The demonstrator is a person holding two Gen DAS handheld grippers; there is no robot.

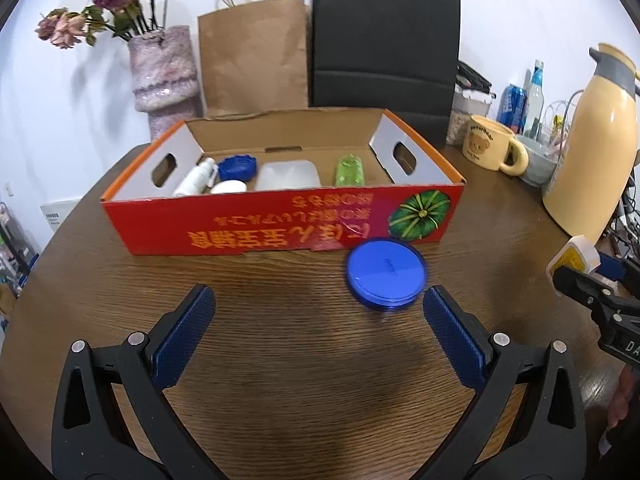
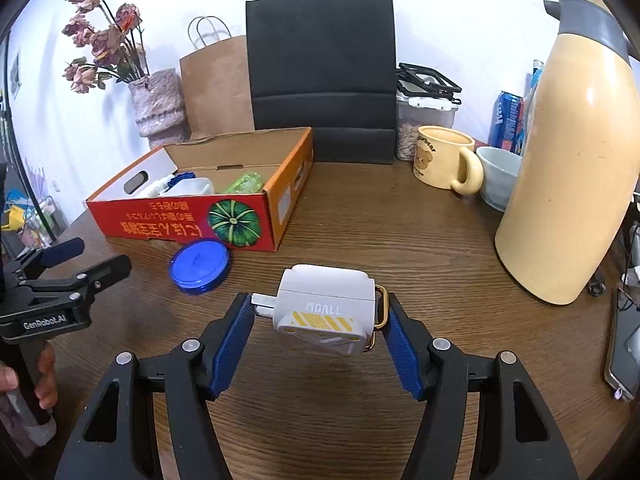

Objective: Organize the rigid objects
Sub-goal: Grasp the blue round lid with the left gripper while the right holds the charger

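A red cardboard box (image 1: 280,224) (image 2: 168,224) lies open on the wooden table, holding a white bottle (image 1: 196,178), a blue cap (image 1: 238,166), a clear plastic container (image 1: 288,174) and a green bottle (image 1: 350,168). A round blue tin (image 1: 386,274) (image 2: 199,266) rests on the table against the box's front. My left gripper (image 1: 318,312) (image 2: 90,258) is open, and the tin lies just ahead of its right finger. My right gripper (image 2: 320,312) (image 1: 576,268) is shut on a white charger (image 2: 324,314) with yellow stripes, held off the table.
A yellow thermos jug (image 2: 572,152), a bear mug (image 2: 444,156), a pale bowl (image 2: 498,176) and cans stand at the right. A black paper bag (image 2: 322,76), a brown bag (image 2: 216,84) and a vase of dried flowers (image 2: 160,104) line the back. A phone (image 2: 626,344) lies at the right edge.
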